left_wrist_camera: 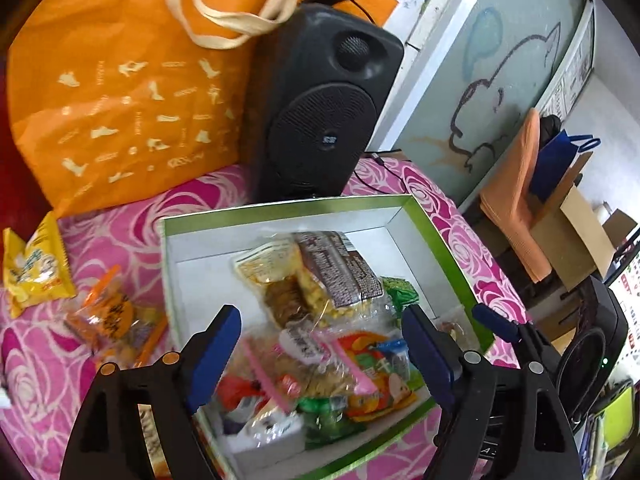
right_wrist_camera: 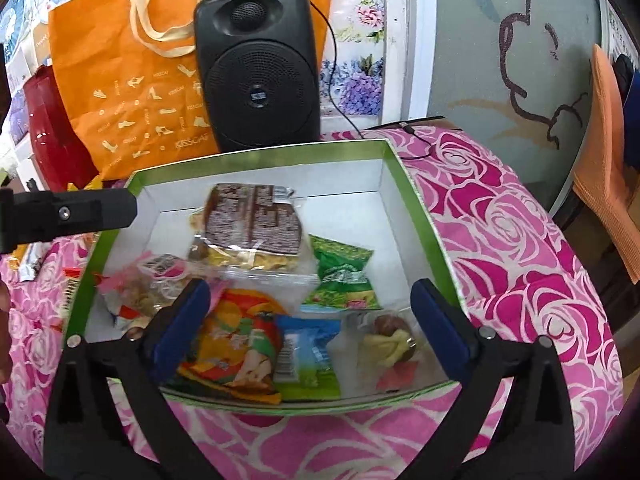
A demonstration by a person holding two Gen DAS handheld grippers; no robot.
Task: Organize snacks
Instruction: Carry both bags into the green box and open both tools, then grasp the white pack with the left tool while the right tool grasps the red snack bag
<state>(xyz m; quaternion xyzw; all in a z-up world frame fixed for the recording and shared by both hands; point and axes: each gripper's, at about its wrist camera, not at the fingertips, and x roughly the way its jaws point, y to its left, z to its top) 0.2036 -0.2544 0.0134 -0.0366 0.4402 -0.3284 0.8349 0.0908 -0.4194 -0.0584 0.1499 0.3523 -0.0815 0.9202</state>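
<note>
Blue-padded fingers of the right gripper [right_wrist_camera: 310, 322] fill the near edge of its view, spread wide with nothing between them, hovering above the near half of a green-rimmed cardboard box [right_wrist_camera: 420, 204] with a white inside. That box sits on a tabletop [right_wrist_camera: 520, 240] covered in a pink cloth with a white rose pattern. Inside it lie the snacks: a clear pack with a brown printed label [right_wrist_camera: 252, 220] toward the far side, a green packet [right_wrist_camera: 344, 274] to its right, an orange and yellow packet [right_wrist_camera: 228, 344], a small blue and white one [right_wrist_camera: 306, 350], and a clear wrapper holding a brown round sweet [right_wrist_camera: 390, 340] at the near right. The left gripper [left_wrist_camera: 322, 340] is likewise wide open and empty above the box's near left part; one of its black arms also juts in at the left of the right view. Left of the box, on the cloth, lie a yellow packet [left_wrist_camera: 34, 266] and an orange-wrapped snack [left_wrist_camera: 110, 316]. At the far edge stands a black loudspeaker [right_wrist_camera: 258, 68], and beside it an orange tote bag [right_wrist_camera: 120, 92] with cream handles, shoe motifs and the word "KISSCAT". Behind, to the right, a pale panel [right_wrist_camera: 500, 40] carries a cartoon outline drawing.
</note>
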